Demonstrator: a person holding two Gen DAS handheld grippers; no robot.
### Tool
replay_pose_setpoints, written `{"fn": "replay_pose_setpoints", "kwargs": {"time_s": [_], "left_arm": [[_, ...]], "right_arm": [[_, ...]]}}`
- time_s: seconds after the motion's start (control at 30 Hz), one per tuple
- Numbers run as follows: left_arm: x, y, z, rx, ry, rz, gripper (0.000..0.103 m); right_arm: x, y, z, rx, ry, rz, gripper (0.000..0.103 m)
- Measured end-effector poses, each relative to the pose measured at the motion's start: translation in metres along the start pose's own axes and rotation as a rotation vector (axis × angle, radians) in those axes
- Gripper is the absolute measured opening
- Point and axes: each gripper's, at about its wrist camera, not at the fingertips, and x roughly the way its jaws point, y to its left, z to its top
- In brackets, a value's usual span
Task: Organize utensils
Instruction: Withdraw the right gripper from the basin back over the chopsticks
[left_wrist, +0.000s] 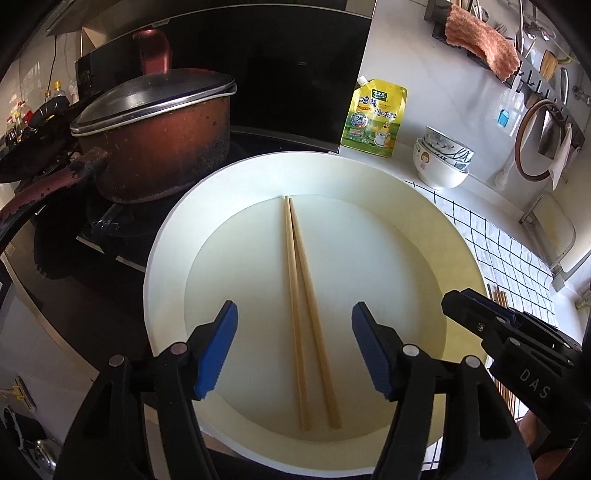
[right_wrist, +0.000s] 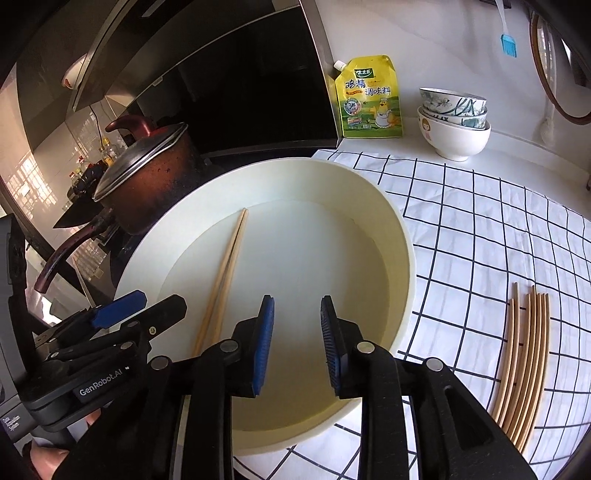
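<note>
A pair of wooden chopsticks (left_wrist: 300, 295) lies inside a round cream tray (left_wrist: 166, 258), tips toward the far wall. My left gripper (left_wrist: 294, 317) is open above the tray, its blue pads either side of the chopsticks, not touching. My right gripper (right_wrist: 297, 314) is open and empty over the tray (right_wrist: 404, 258), right of the chopsticks (right_wrist: 225, 273). Several more chopsticks (right_wrist: 524, 362) lie on the checked cloth at the right. The left gripper (right_wrist: 138, 308) also shows in the right wrist view.
A brown lidded pot (left_wrist: 155, 136) stands on the stove left of the tray. A yellow seasoning pouch (left_wrist: 375, 118) and stacked bowls (left_wrist: 443, 158) stand at the back. The white checked cloth (right_wrist: 480, 229) covers the counter at the right. A wall rack (left_wrist: 535, 81) holds utensils.
</note>
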Motion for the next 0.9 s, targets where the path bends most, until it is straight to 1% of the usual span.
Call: {"fn": "replay_pose_setpoints", "kwargs": {"time_s": [0.03,0.1,0.4,0.5,0.67,0.8,0.9], "left_arm": [[-0.002,-0.001,-0.001,0.000,-0.003,-0.003,0.068],[-0.007,-0.007,-0.003,0.009,-0.009,-0.004,0.069],[-0.022,-0.035,-0.013,0.044,-0.023,-0.018,0.070],[-0.025,-0.045,-0.016,0.053,-0.022,-0.033,0.070],[-0.030,-0.063,-0.021,0.075,-0.024,-0.054,0.070],[-0.035,-0.078,-0.026,0.094,-0.031,-0.078,0.076],[-0.037,-0.092,-0.029,0.109,-0.033,-0.097,0.076]], "right_arm": [[-0.003,-0.001,-0.002,0.002,-0.003,0.001,0.027],[-0.009,-0.004,-0.005,0.007,-0.008,0.001,0.027],[-0.043,-0.025,-0.018,0.031,-0.050,-0.027,0.032],[-0.055,-0.034,-0.022,0.039,-0.067,-0.044,0.036],[-0.075,-0.052,-0.032,0.058,-0.093,-0.070,0.038],[-0.091,-0.070,-0.042,0.081,-0.110,-0.098,0.039],[-0.103,-0.085,-0.050,0.097,-0.118,-0.125,0.041]]}}
